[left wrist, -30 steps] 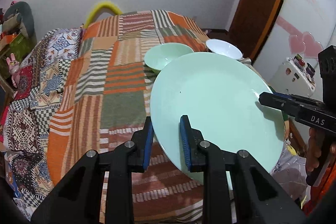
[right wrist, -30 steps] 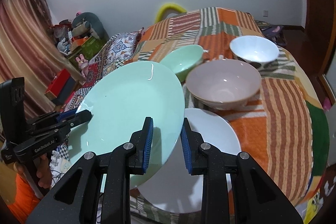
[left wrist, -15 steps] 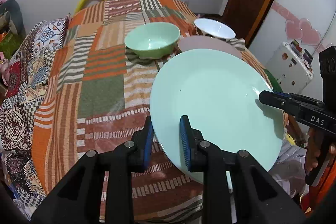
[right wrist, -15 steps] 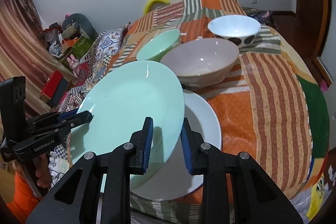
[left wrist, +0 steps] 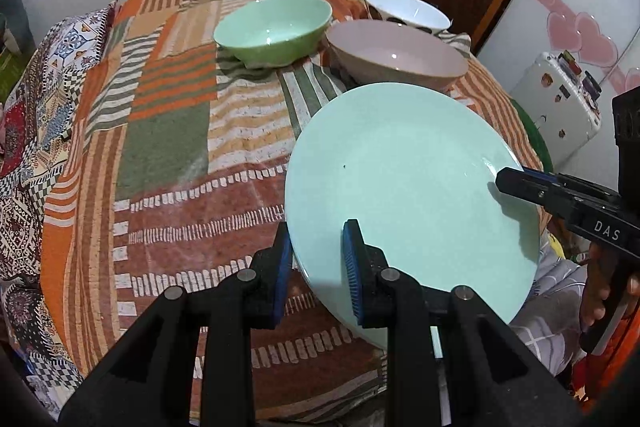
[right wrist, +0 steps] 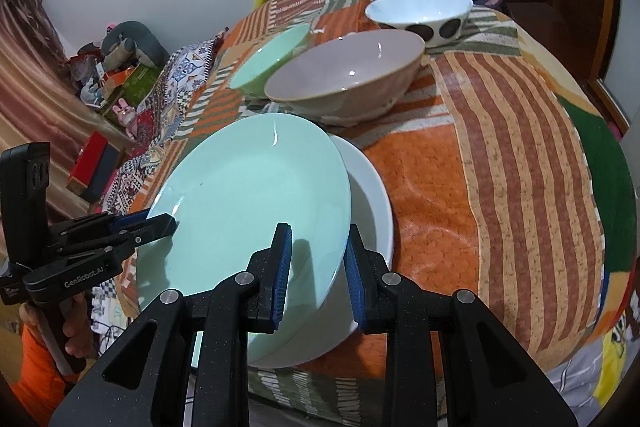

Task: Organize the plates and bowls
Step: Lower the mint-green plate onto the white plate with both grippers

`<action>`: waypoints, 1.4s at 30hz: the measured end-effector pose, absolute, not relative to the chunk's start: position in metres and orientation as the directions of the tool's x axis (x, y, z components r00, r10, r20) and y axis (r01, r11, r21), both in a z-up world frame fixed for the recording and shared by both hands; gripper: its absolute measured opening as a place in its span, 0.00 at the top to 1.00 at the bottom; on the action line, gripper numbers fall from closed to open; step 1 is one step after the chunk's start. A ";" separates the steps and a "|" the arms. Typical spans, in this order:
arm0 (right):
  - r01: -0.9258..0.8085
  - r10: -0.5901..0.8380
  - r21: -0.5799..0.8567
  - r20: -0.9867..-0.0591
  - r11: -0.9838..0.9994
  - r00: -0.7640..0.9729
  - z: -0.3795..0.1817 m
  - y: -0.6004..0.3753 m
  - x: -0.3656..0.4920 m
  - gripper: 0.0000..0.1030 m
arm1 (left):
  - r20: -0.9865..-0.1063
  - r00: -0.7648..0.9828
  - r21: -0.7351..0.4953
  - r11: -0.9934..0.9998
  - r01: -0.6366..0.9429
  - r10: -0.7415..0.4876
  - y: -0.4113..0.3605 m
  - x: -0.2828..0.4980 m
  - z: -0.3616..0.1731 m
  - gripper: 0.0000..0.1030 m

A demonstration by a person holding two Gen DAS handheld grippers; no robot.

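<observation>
While both tongs carry it, we find the green plate (left wrist: 404,183) gripped at opposite rims and tilted over the bed (left wrist: 168,147). At far left, the patchwork cover lies bare. Next, the left tongs (left wrist: 316,267) are closed narrow on the plate's near rim. Right of them, the right tongs (right wrist: 316,267) pinch the opposite rim, likewise narrow. Under the plate's right edge lies a white plate (right wrist: 372,211), flat on the bed; we cannot tell whether the two touch. Behind stand a green bowl (left wrist: 274,27), a pink bowl (left wrist: 396,53) and, farthest right, a white bowl (right wrist: 420,11), close together, the pink one just beyond the white plate.

We judge the step in hand to be stacking the green plate onto the white one. The next move calls for levelling the plate, centring it over the white plate, lowering it evenly with both hands, and opening both tongs only once it rests. Uneven release could let it slide off the edge.
</observation>
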State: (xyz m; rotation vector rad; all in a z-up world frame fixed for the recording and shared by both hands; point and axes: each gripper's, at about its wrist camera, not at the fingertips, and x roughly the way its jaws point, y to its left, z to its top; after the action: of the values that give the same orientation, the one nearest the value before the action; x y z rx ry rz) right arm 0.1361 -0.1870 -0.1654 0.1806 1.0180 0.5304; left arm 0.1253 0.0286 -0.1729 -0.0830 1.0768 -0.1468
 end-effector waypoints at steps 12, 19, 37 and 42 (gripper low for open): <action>-0.316 0.496 0.393 -0.776 0.864 0.390 -0.175 -0.191 0.139 0.76 | -0.896 0.415 -0.143 0.987 0.075 -0.161 0.024 0.135 -0.191 0.76; -0.315 0.485 0.382 -0.783 0.869 0.389 -0.175 -0.186 0.141 0.76 | -0.895 0.418 -0.131 0.988 0.084 -0.154 0.022 0.138 -0.192 0.76; -0.346 0.459 0.334 -0.795 0.877 0.397 -0.176 -0.176 0.137 0.76 | -0.893 0.431 -0.074 0.988 0.139 -0.127 0.009 0.139 -0.196 0.76; -0.353 0.458 0.328 -0.797 0.876 0.395 -0.176 -0.174 0.136 0.76 | -0.898 0.420 -0.067 0.984 0.166 -0.131 -0.004 0.140 -0.202 0.76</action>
State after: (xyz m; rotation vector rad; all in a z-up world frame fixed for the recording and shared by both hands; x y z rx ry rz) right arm 0.1361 -0.1743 -0.1757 0.1120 1.0455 0.5154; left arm 0.1399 -0.0035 -0.2015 0.0341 1.1226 -0.1863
